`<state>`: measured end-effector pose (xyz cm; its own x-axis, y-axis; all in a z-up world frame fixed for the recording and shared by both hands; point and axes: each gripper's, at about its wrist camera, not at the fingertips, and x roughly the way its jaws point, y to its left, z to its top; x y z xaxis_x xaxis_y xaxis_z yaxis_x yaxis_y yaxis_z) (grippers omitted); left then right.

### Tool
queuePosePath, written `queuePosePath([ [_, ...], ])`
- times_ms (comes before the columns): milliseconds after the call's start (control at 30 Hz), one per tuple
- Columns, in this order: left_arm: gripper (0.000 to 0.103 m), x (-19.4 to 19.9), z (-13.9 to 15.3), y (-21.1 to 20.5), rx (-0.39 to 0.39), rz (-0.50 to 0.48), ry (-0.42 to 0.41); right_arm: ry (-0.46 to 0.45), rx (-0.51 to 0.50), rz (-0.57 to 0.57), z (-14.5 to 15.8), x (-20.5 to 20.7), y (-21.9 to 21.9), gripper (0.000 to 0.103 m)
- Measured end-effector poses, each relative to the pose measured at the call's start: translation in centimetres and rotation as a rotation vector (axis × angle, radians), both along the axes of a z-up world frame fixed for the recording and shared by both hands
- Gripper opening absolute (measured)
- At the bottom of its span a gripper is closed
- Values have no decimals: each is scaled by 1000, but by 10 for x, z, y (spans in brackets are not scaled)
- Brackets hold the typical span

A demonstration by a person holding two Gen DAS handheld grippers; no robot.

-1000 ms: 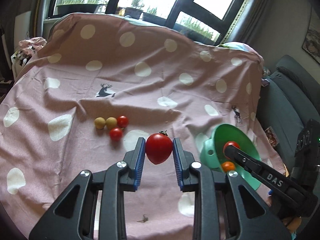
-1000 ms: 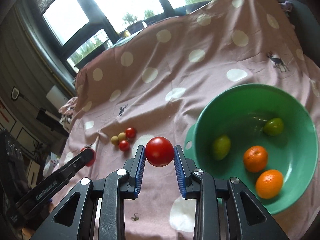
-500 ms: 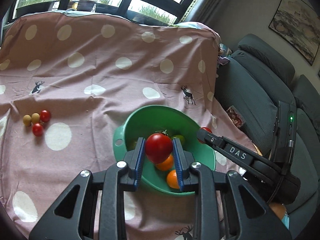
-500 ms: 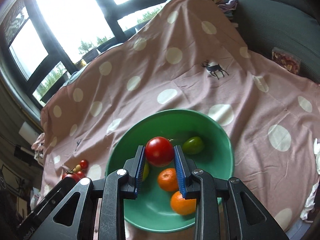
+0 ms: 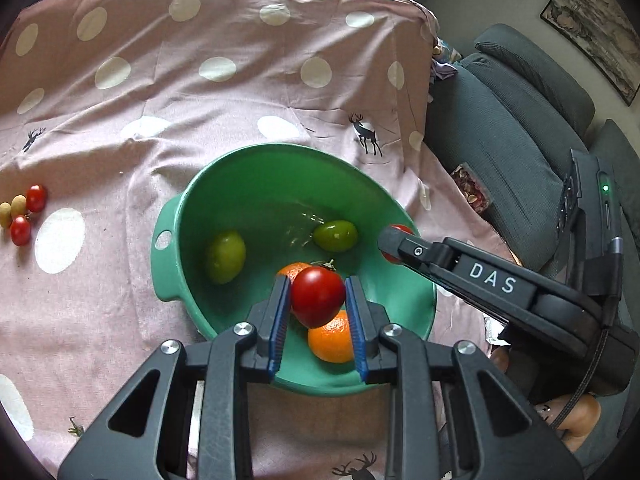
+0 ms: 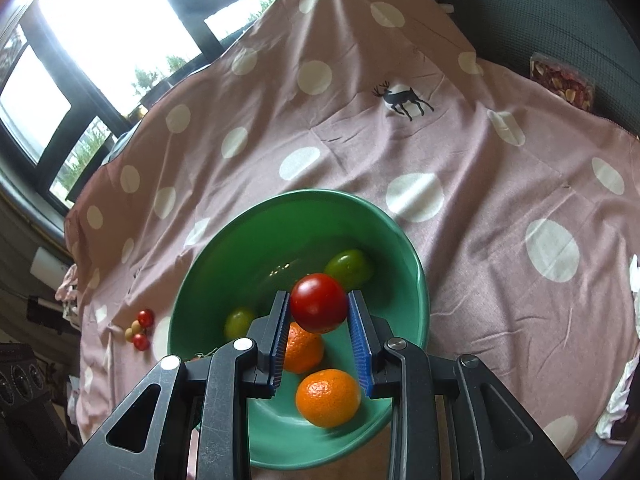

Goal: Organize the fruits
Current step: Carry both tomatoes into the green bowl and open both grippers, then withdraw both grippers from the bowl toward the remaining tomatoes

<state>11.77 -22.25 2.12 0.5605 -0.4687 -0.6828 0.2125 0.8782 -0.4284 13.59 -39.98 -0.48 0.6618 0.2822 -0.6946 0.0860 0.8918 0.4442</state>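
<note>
While both tongs hang over the round green plastic bowl [image 5: 176,216], the left tongs [image 5: 318,300] pinch a smooth red tomato [image 5: 317,297] and the right tongs [image 6: 320,314] pinch another shiny tomato [image 6: 319,302], above bumpy oranges [image 6: 328,397].

My left gripper [image 5: 318,300] and its tomato [image 5: 317,297] cover most of one orange [image 5: 294,271] in the green bowl [image 5: 256,196] and the top of the other orange [image 5: 330,340]. My right gripper's [image 5: 394,242] finger hides all but slivers of its red tomato [image 5: 400,227]. At the cloth's [image 5: 200,120] left edge, one yellowish fruit [image 5: 5,214] is cut off by the picture's rim.
</note>
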Motion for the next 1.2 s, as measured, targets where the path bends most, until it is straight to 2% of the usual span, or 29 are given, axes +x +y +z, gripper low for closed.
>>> queuePosePath([
  [567, 28, 2, -7, -4, 14, -10, 26, 24, -23, 5, -3, 2, 1, 31],
  [633, 33, 1, -5, -1, 0, -7, 22, 14, -26, -4, -1, 0, 0, 32],
  [700, 45, -2, -2, 2, -20, -6, 16, 0, -35, -2, 2, -1, 1, 37],
  [733, 46, -3, 1, 4, -24, -5, 12, -7, -38, -2, 3, -1, 1, 39],
  [833, 55, -11, 9, 12, -15, 10, -11, -33, -41, -3, 7, -4, 2, 48],
  [867, 62, -14, 11, 16, -12, 23, -20, -44, -41, -4, 9, -4, 2, 52],
  [900, 68, -17, 14, 22, -12, 40, -28, -57, -39, -7, 11, -5, 3, 57],
  [967, 74, -23, 19, 36, -12, 76, -43, -82, -37, -13, 14, -7, 4, 61],
  [1033, 77, -30, 23, 53, -10, 122, -55, -103, -37, -14, 18, -8, 6, 62],
  [1100, 82, -38, 27, 73, -7, 171, -67, -124, -38, -16, 21, -9, 10, 70],
  [1200, 89, -49, 32, 104, 3, 257, -81, -157, -32, -16, 24, -11, 16, 73],
])
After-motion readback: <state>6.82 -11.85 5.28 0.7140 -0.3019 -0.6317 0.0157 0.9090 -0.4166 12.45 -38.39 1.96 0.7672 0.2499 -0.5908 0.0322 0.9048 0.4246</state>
